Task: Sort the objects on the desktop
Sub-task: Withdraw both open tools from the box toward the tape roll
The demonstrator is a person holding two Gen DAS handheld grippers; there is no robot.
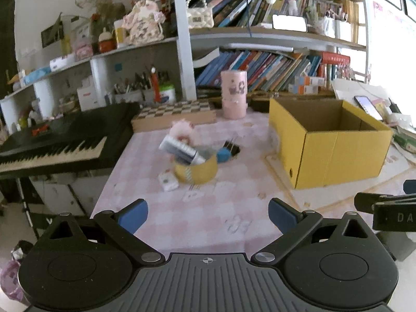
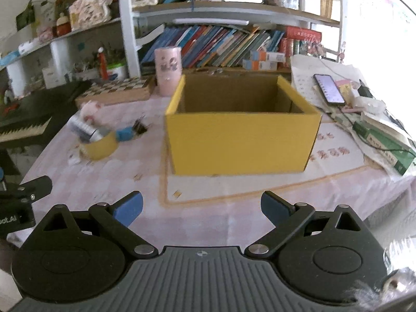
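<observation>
Left gripper point(image 1: 208, 214) released, empty | right gripper point(image 2: 201, 208) released, empty | open yellow cardboard box point(image 2: 243, 140), interior partly hidden | left of box: blurred heap, yellow tape roll point(image 1: 196, 171) discernible

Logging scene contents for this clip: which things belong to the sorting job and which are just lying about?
Job items: yellow box, open and apparently empty; yellow tape roll; grey tube; pink plush toy; blue item; both open grippers, left gripper, right gripper.

Lying about: keyboard, chessboard, pink cylinder, phone, books.
</observation>
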